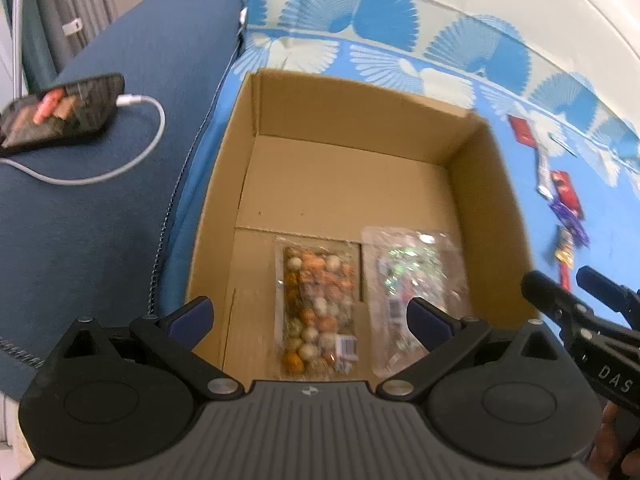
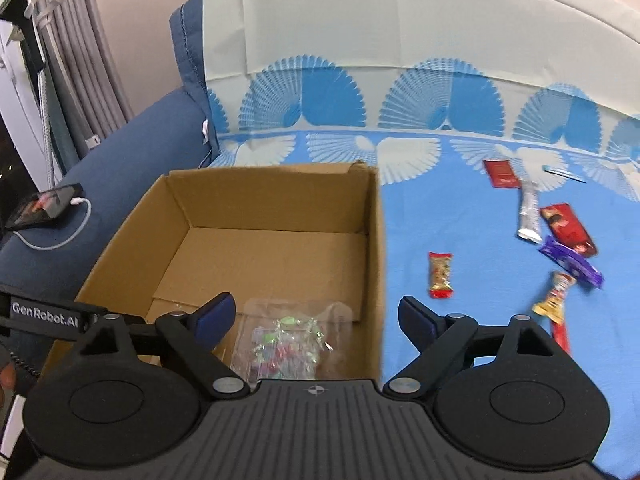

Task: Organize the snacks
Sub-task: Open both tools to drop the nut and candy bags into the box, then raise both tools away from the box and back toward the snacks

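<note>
Cardboard box sits on a blue patterned bed, holding a nut pack and a clear candy bag side by side on its floor at the near end. Above the box, the left gripper and right gripper both hang spread wide, gripping nothing. Right of the box, loose snacks lie scattered on the bed.

Open cardboard box, far half free
</note>
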### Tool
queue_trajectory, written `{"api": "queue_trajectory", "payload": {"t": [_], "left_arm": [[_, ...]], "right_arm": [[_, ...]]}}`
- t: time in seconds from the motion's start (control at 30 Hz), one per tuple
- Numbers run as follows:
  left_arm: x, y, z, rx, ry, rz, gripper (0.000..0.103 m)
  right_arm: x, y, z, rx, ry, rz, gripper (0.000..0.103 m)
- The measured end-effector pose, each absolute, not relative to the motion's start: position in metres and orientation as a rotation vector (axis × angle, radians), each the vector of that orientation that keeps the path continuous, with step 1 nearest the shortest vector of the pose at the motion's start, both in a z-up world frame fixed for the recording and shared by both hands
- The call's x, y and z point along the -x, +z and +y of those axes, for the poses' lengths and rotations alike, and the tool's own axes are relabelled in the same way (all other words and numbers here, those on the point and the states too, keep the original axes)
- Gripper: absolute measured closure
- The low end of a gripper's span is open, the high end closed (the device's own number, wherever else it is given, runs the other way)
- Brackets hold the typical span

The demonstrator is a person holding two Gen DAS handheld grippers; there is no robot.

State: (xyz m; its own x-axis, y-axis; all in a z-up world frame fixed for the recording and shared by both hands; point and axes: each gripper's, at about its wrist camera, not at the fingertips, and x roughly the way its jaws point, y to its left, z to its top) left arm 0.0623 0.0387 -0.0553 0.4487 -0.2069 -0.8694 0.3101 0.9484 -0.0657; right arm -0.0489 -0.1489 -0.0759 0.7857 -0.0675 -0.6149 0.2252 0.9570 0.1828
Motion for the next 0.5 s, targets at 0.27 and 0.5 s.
{"api": "queue_trajectory", "payload": {"t": [0.27, 0.5], "left_arm": [[-0.002, 0.023, 0.04, -0.147, -0.375, 0.995, 0.0], [0.046, 0.072, 0.04, -0.153, -0.381, 0.986, 0.0]], "right_arm": [[0.128, -0.041, -0.151, -0.296, -0.184, 0.594, 0.011], [0.184, -0.017, -0.151, -0.291, -0.208, 0.5, 0.01]]}}
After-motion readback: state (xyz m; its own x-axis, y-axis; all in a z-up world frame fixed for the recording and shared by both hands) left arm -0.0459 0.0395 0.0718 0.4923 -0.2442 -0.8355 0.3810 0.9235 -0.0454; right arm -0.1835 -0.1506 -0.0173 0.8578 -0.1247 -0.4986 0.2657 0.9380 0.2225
